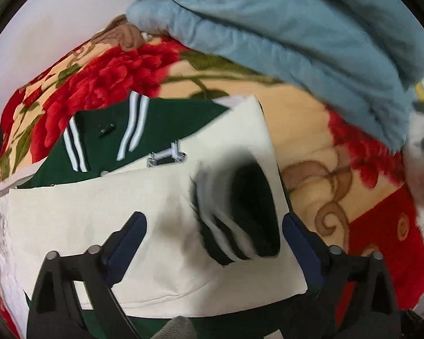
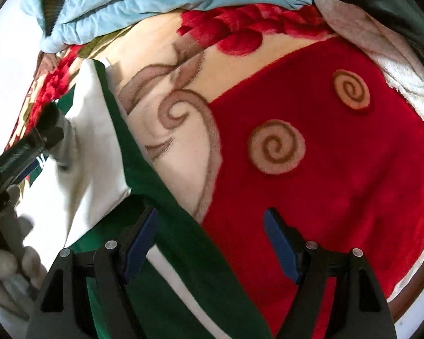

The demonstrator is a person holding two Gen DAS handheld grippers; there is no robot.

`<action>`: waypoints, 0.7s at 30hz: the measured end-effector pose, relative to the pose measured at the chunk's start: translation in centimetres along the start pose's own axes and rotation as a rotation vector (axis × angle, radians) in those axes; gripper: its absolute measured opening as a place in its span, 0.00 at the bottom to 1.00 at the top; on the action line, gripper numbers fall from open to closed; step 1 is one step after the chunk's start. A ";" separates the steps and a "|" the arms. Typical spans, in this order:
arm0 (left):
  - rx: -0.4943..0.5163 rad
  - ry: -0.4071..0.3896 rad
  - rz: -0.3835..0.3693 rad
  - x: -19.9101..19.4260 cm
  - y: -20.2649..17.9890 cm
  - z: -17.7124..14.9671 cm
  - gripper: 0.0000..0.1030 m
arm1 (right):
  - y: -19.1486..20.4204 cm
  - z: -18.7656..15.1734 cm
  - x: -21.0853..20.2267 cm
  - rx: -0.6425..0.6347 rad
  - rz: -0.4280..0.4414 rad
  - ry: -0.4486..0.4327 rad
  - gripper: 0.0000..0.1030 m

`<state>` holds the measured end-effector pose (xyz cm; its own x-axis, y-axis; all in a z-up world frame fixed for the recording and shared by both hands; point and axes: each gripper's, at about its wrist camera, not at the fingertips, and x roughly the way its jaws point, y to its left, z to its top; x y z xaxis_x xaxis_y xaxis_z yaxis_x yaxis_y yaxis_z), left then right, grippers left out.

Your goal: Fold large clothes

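The jacket [image 1: 155, 203], green with cream sleeves and white stripes, lies partly folded on a floral blanket [image 1: 311, 130]. In the left wrist view a cream sleeve is laid across the green body, and its striped dark cuff [image 1: 240, 220], blurred, lies between the fingers of the left hand-held gripper [image 1: 214, 226]. The jaws stand wide apart and the pads touch nothing; the cuff is loose under them. A small white letter patch [image 1: 166, 156] sits on the green chest beside the striped collar [image 1: 132, 127].

In the right wrist view the jacket's green edge [image 2: 166, 197] runs on a slant from upper left to the bottom, with the cream sleeve to its left. The right hand-held gripper [image 2: 212, 243] hangs over that edge with its jaws well open: the left finger is above green cloth, the right one above the blanket's red part, and neither grips anything. At the far left of this view the other gripper's dark frame and a gloved hand [image 2: 11, 254] show, blurred.

Beyond the jacket a bunched light-blue quilt [image 1: 296, 28] is piled on the blanket's far side, overlapping it. A white fleecy cloth [image 2: 395, 76] with a dark garment [image 2: 381, 2] above it lies at the blanket's right corner. The blanket has red flowers, green stems, tan scrolls and two spiral marks [image 2: 277, 147] on red. A pale wall [image 1: 56, 22] shows behind at the left.
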<state>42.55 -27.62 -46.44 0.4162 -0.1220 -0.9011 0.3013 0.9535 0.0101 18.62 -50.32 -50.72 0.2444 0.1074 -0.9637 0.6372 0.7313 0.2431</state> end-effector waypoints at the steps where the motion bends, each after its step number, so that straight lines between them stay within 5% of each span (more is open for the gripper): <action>1: -0.016 -0.012 0.017 0.0 0.6 -0.1 0.95 | 0.6 -0.3 -0.2 -0.002 0.004 0.004 0.76; 6: -0.124 -0.055 0.158 -3.8 7.0 -1.3 0.95 | 3.7 -0.5 0.3 -0.091 0.047 0.047 0.76; 10: -0.209 -0.031 0.363 -5.3 12.7 -5.5 0.95 | 9.7 -0.3 4.7 -0.395 -0.031 0.149 0.76; 11: -0.232 -0.011 0.398 -5.3 13.9 -6.6 0.95 | 11.0 -0.4 6.2 -0.480 -0.071 0.162 0.60; 12: -0.265 0.018 0.436 -5.1 15.5 -8.2 0.95 | 11.8 -0.5 7.2 -0.542 -0.110 0.151 0.10; 13: -0.289 0.051 0.468 -4.7 16.9 -9.5 0.95 | 12.0 -0.1 8.0 -0.549 -0.166 0.123 0.09; 17: -0.420 0.183 0.545 -3.3 21.9 -14.8 0.95 | 4.4 2.5 9.4 -0.022 0.066 0.150 0.09; 21: -0.516 0.244 0.608 -2.5 24.9 -18.2 0.95 | 2.3 1.8 9.7 0.142 0.154 0.153 0.16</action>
<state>33.35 1.44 -51.85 0.1643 0.4614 -0.8718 -0.3715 0.8477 0.3786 23.78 -48.84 -59.30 0.2406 0.3187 -0.9168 0.6997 0.5976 0.3914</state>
